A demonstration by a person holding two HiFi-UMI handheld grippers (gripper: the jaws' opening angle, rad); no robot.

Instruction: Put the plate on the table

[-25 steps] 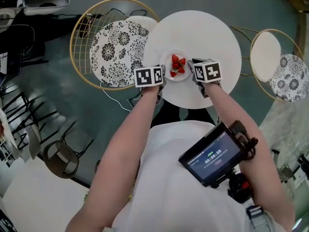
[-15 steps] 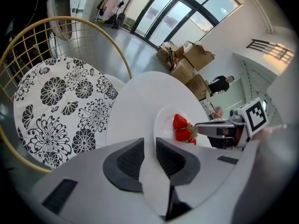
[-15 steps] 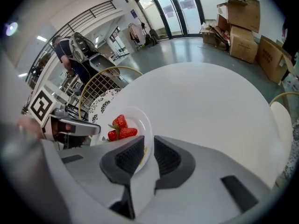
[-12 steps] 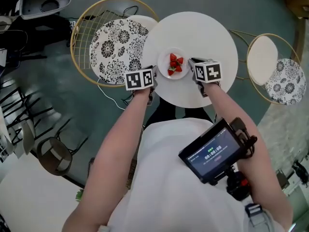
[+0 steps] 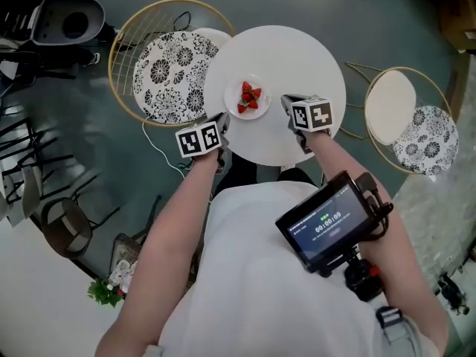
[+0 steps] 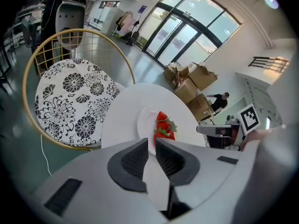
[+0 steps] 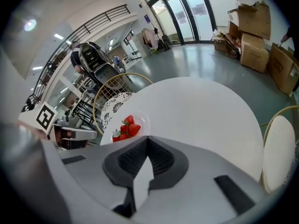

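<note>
My left gripper [image 6: 152,146] is a pale grey shell with two dark ribbed pads [image 6: 135,160] set into it, and my right gripper [image 7: 147,141] is built the same. Each carries a white block printed with black square markers: the left cube [image 5: 197,140] and the right cube [image 5: 311,114]. I wear a white top [image 5: 245,274] that leaves my forearms bare. A black-framed screen [image 5: 327,225] with a dark blue display sits at my chest on a black mount [image 5: 364,281] with red fittings.
</note>
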